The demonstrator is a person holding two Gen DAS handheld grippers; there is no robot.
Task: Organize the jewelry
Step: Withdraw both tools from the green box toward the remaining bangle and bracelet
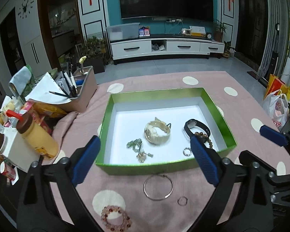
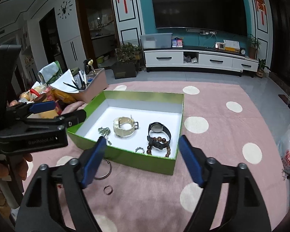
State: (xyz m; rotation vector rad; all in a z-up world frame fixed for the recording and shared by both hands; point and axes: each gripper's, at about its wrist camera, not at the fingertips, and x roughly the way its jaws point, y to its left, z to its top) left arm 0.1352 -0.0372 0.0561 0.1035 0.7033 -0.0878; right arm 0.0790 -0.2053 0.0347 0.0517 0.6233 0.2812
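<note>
Both tongs are being held wide apart with nothing between their blue ribbed pads: the left tongs (image 1: 145, 160) are hanging over the near edge of the green box (image 1: 106, 119), and the right tongs (image 2: 143, 161) are being held just beside them, over the box's near wall.

Inside the box, on its white floor, a cream watch (image 1: 157, 132), a black watch (image 1: 196, 126), a brown wooden bead bracelet (image 2: 158, 145), a small toothed silver ring (image 1: 187, 151) and a green stone charm piece (image 1: 135, 145) are lying well apart from one another. Still outside, on the pink counter cloth (image 1: 241, 104) with its cream dots, a thin metal bangle (image 1: 158, 187) is lying just in front of the box, a plain small ring (image 1: 182, 201) near it, and a pinkish bead bracelet (image 1: 116, 218) nearest the left camera.

The step in hand is judged to be the picking of one of these three. The bangle is thin, hard and smooth, so it should probably be pinched across its wire at one side, with the pads pressed lightly into the soft cloth. The small ring is likely to slip or roll; a slow, low closing is advised. The bead bracelet is round-beaded and probably loosely strung, and should be gripped across a run of beads.
</note>
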